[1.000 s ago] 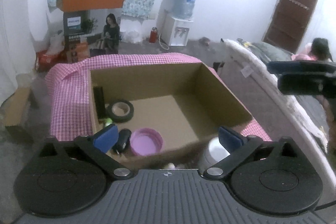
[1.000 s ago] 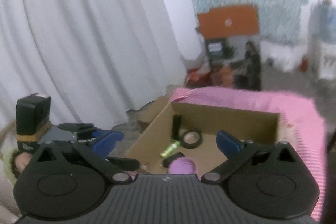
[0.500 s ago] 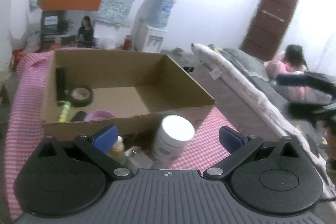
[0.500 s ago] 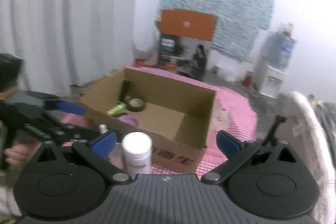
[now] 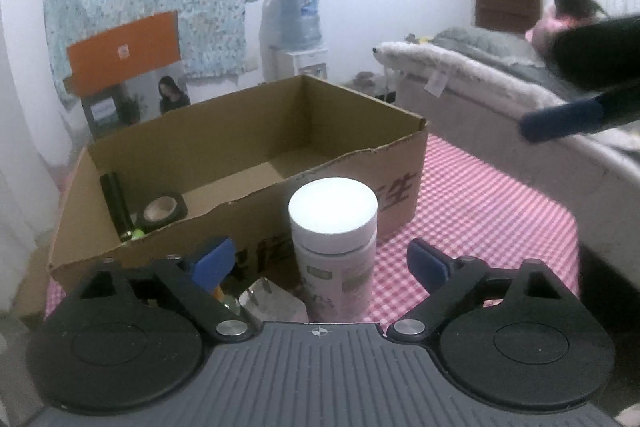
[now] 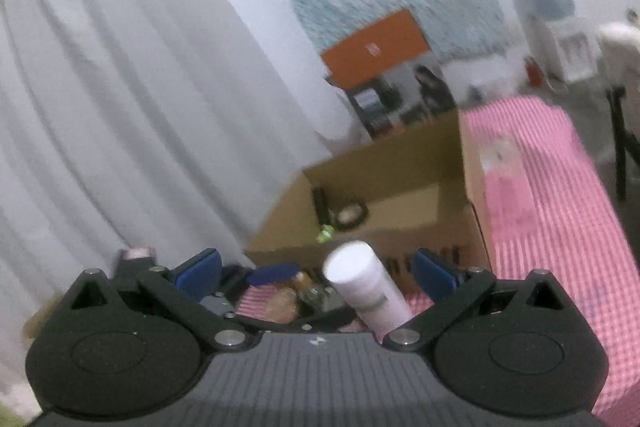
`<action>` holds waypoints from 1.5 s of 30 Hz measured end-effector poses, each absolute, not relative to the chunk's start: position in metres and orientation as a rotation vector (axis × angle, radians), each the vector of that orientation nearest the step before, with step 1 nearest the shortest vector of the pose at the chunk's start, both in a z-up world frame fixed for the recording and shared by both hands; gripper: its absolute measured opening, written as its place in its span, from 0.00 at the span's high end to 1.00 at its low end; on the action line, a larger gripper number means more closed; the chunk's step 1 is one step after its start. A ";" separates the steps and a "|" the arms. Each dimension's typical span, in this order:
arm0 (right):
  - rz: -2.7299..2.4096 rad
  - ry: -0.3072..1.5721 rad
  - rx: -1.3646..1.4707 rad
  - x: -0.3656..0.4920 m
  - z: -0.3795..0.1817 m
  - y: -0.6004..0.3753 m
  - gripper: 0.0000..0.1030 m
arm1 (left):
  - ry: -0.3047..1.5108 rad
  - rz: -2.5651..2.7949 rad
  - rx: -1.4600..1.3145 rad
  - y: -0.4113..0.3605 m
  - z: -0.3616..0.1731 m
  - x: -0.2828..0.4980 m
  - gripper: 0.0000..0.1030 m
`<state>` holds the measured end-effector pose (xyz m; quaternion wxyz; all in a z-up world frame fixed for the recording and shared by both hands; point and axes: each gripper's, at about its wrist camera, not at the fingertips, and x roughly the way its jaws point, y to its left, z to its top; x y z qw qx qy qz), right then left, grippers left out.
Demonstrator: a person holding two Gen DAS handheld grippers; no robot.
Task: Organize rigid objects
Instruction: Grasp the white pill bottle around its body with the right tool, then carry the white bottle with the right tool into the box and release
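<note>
Left tongs point(image 5: 320, 261), jaws just been closing yet released around the upright white bottle point(image 5: 334, 239) on the tabletop point(image 5: 480, 211) before the cardboard box point(image 5: 248, 155), should centre on its body before clenching; right tongs point(image 6: 316, 273) spread, holding nothing.

Upright white-lidded bottle point(image 5: 333, 227) before cardboard box point(image 5: 248, 163)
</note>
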<state>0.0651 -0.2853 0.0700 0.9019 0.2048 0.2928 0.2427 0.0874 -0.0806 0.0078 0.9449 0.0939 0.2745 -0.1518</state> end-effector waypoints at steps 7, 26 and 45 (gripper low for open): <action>0.432 0.683 0.401 0.084 0.041 -0.263 0.09 | 0.557 -0.284 0.237 -0.089 0.006 0.094 0.31; 0.458 0.835 0.510 0.133 0.003 -0.246 0.46 | 0.635 -0.305 0.175 -0.090 0.001 0.107 0.48; 0.458 0.752 0.489 0.104 0.047 -0.243 0.49 | 0.502 -0.335 0.172 -0.086 0.048 0.079 0.49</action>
